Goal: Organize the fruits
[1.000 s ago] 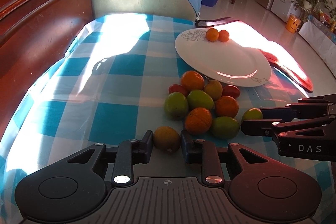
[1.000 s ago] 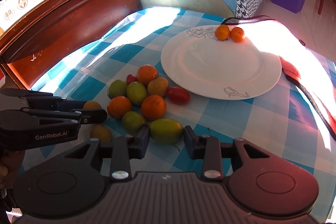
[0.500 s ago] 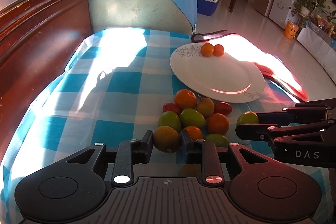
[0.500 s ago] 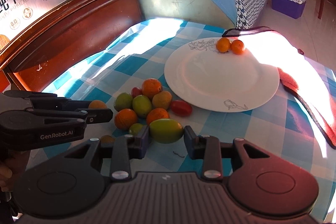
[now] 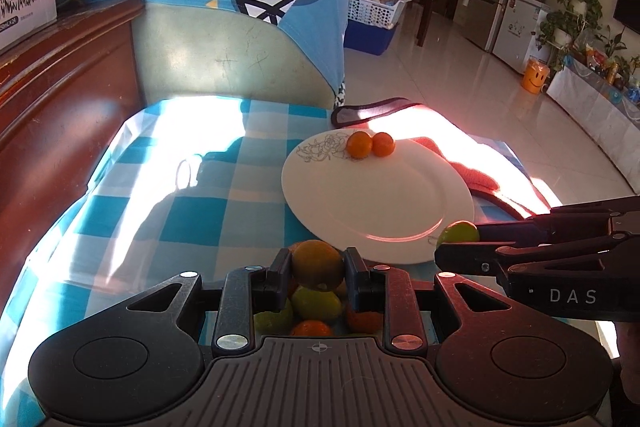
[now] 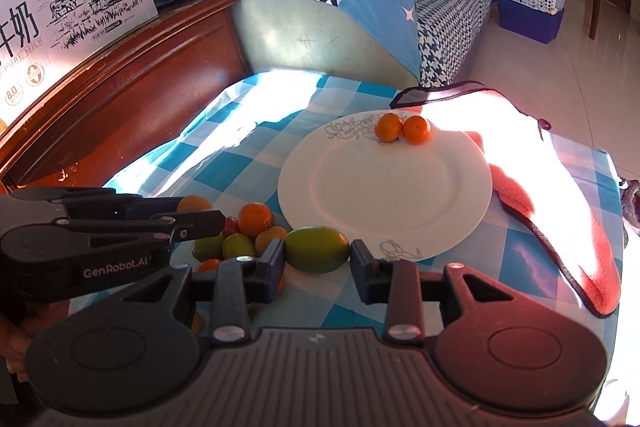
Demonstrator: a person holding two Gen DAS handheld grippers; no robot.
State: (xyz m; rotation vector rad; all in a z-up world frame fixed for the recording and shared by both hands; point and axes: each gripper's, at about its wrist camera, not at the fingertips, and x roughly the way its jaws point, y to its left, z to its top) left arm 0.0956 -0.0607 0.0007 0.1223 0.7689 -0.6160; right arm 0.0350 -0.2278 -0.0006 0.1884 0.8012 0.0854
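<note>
While the left gripper (image 5: pixel 317 277) squeezed a brownish-orange fruit (image 5: pixel 317 265) between its two fingers, the fruit hung in the air above the pile of fruits (image 5: pixel 316 311) on the checked tablecloth (image 5: pixel 192 219). The right gripper (image 6: pixel 318 259) was clamped on a green fruit (image 6: pixel 317 249), one pad pressing each end. That green fruit sat just in front of the near rim of the white plate (image 6: pixel 384 187), lifted off the cloth. Two small oranges (image 6: pixel 402 129) lay side by side, touching, at the far edge of the plate. More orange, green and red fruits (image 6: pixel 244 231) stayed in a heap to the left of the plate. A red cloth (image 6: pixel 560 227) lay on the right side of the table, next to the plate.
</note>
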